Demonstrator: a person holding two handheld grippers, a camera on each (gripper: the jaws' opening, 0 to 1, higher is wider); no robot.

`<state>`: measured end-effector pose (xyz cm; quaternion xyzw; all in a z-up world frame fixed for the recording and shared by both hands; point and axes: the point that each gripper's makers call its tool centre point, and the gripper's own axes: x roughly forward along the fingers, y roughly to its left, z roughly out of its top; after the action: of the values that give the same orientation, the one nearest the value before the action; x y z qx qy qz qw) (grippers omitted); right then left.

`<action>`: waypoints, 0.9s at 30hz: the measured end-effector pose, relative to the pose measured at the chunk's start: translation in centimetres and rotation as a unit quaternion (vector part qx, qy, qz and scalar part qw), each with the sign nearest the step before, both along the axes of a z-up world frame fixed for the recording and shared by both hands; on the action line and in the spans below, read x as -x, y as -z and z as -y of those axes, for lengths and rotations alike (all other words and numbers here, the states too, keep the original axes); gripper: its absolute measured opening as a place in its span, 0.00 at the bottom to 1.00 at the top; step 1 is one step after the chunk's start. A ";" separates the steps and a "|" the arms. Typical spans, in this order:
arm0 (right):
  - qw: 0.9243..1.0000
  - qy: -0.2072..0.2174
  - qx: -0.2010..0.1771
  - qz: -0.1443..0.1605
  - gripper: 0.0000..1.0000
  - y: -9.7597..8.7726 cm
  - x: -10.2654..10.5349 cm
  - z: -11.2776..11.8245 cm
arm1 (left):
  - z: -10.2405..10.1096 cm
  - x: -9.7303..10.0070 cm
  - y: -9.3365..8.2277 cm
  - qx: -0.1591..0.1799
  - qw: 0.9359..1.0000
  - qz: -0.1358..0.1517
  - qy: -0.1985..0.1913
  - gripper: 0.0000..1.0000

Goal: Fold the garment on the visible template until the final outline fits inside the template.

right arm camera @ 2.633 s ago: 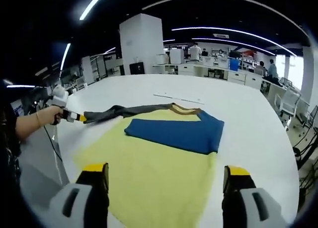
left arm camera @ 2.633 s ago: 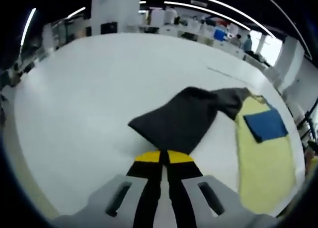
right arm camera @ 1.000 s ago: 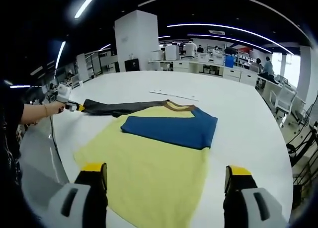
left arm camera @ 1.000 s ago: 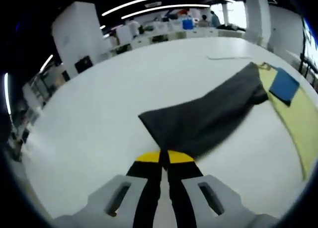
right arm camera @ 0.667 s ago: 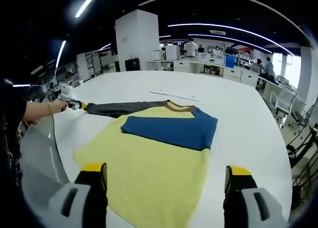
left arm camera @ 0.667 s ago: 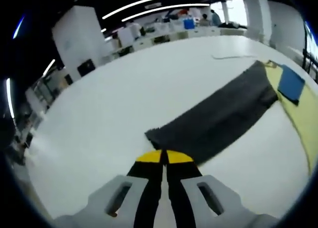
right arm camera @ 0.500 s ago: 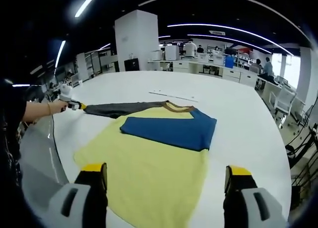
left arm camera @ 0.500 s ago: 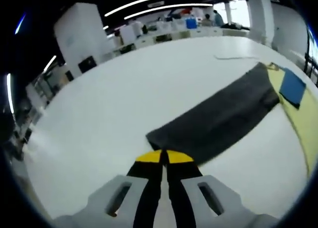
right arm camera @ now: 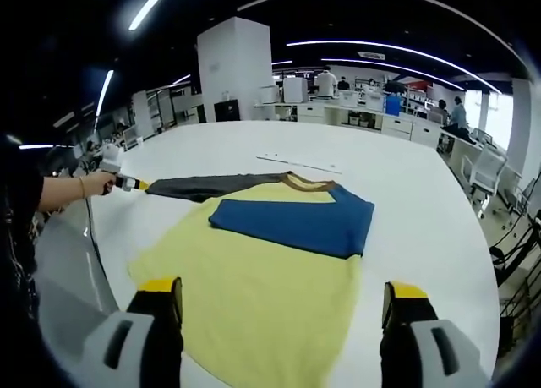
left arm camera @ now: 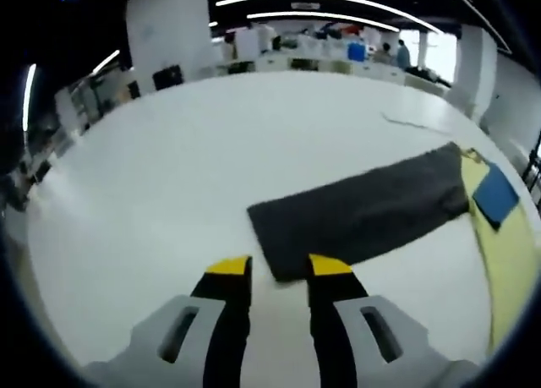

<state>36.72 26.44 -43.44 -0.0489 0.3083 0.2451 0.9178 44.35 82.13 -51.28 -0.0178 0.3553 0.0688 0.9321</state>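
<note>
Since a moment ago my left gripper (left arm camera: 280,267) has let go: its jaws now stand parted, the grey sleeve (left arm camera: 363,211) lying flat on the white table (left arm camera: 152,168) just ahead. Rightward, the yellow garment (right arm camera: 254,295) lies spread with its blue sleeve (right arm camera: 296,223) folded across. My right gripper (right arm camera: 283,303) hovers wide open, empty.

L gripper (left arm camera: 280,268) open, R gripper (right arm camera: 283,302) open
</note>
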 end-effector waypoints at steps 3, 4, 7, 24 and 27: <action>1.000 0.001 -0.001 -0.001 0.99 0.0 0.1 0.0 | 0.1 0.3 0.3 0.012 1.000 -0.002 -0.014 0.19; 1.000 0.001 -0.001 -0.001 0.99 0.1 0.1 0.1 | 0.2 0.4 0.5 0.021 1.000 -0.004 -0.021 0.19; 1.000 0.001 -0.001 -0.003 0.99 0.2 0.1 0.1 | 0.5 0.8 1.2 0.038 0.998 -0.023 -0.037 0.18; 1.000 -0.001 -0.001 -0.010 0.99 0.3 0.4 -0.1 | 1.0 0.2 1.5 0.039 0.997 -0.024 -0.069 0.10; 1.000 -0.004 0.003 -0.006 0.99 0.1 0.3 -0.2 | 1.1 0.1 1.6 0.036 0.996 -0.022 -0.073 0.09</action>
<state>36.47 26.68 -43.58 -0.0517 0.3140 0.2481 0.9150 44.24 81.01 -52.85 -0.0752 0.3761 0.1242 0.9151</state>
